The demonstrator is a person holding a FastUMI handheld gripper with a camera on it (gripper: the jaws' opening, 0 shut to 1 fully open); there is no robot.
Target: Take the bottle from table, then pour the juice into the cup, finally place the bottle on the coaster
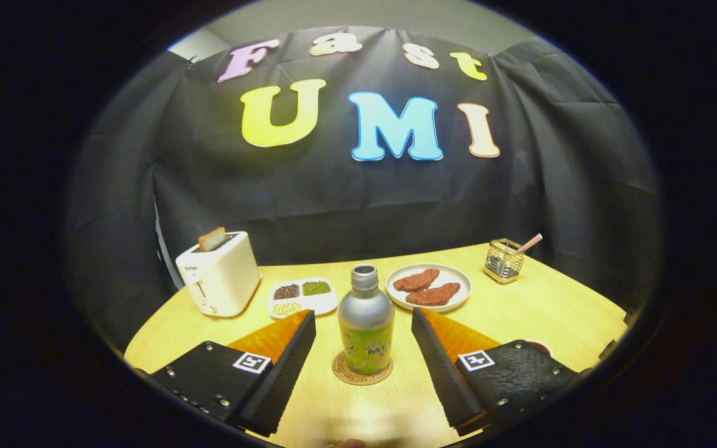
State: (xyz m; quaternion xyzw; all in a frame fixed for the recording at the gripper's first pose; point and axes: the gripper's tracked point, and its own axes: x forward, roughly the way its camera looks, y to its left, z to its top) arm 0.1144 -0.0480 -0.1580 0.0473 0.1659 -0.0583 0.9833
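Yellow wooden table point(539, 305) against a black cloth wall. Dead centre: silver bottle point(366, 330), cap off, upright on a round coaster point(361, 375) mostly hidden under its base. Gripper point(363, 339) spread wide, 1 finger point(289, 354) at the bottle's 9 o'clock, the other at 3 o'clock, both clear of it, gaps visible on each side. At 12 o'clock beyond the bottle, slightly right: white plate point(428, 287) with 2 reddish-brown pieces. At 11 o'clock: divided tray point(302, 296) with 3 kinds of small beans or grains, hard to identify. Further left: white toaster point(220, 272) with a slice sticking up. At 1 o'clock, far back: wire holder point(503, 261) with a pink straw. Behind the right finger: dark rounded rim point(539, 346), mostly concealed, unidentifiable.
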